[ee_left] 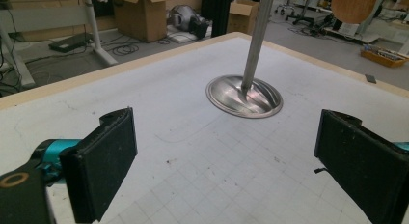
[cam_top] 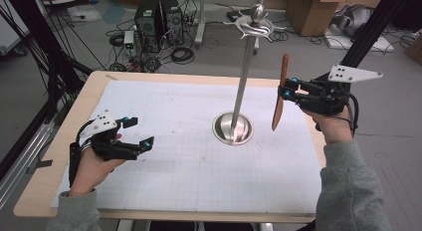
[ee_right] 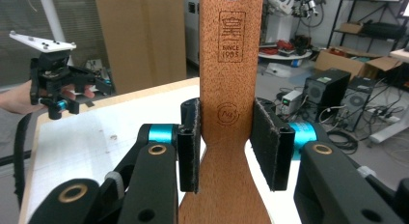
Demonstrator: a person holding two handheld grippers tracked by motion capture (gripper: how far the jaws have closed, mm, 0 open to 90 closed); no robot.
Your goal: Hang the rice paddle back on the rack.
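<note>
Black foam-faced pads of the right gripper (ee_right: 226, 146) are clamped on the narrow neck of a flat brown wooden spatula (ee_right: 230, 89), one pad on each edge, with the stamped handle rising above the jaws and the wider blade dropping below them. From the high view the spatula (cam_top: 280, 91) hangs nearly upright, lifted clear of the white gridded table mat (cam_top: 164, 156) and just beside the tall polished steel utensil stand (cam_top: 244, 86), whose hooked arms spread out at its top, above the level of the jaws.

The step in hand looks like hanging the spatula on one of those hooks. To do it well, the hole at the handle's tip, partly seen above the jaws in the right gripper view, should be raised above a hook, kept square to it, then lowered on before the grip is eased.

Off to the far side, the left gripper (cam_top: 138, 132) rests low over the mat with its jaws spread wide and nothing between them; the stand's round base (ee_left: 244, 96) lies ahead of them.

Counted: one spatula, one stand, two grippers.
</note>
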